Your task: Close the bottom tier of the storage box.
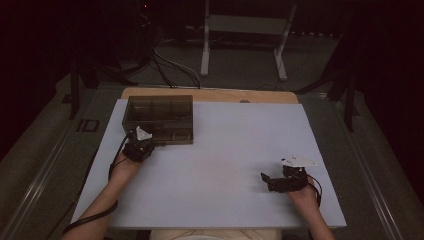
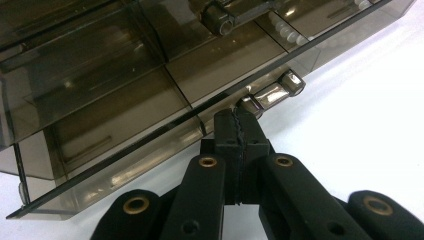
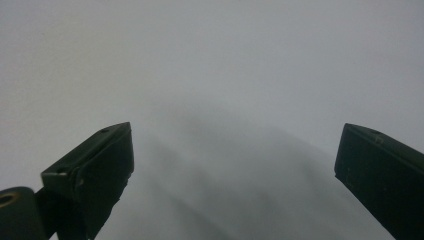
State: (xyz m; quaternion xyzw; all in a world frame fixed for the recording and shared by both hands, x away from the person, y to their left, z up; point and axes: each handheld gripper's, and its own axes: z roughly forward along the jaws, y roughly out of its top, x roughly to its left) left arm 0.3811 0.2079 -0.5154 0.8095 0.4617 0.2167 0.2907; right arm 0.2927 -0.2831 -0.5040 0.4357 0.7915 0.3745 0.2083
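Note:
A smoky transparent compartment box [image 1: 159, 119] stands at the far left of the white table top [image 1: 225, 150]. My left gripper [image 1: 142, 143] is at its front wall. In the left gripper view the jaws are pressed together, and the left gripper [image 2: 236, 116] has its tips against the box's [image 2: 125, 85] lower front edge, just beside a clear latch [image 2: 274, 91]. Nothing visible lies between the pads. Small white beads [image 2: 287, 31] lie in one compartment. My right gripper [image 1: 267, 181] rests at the near right with jaws wide apart; the right gripper [image 3: 235, 135] has bare white surface between its tips.
Beyond the white sheet a wooden table edge [image 1: 210, 94] shows. Behind the table on the floor stand a white metal frame [image 1: 245, 25] and several cables [image 1: 170, 65]. The surroundings are dark.

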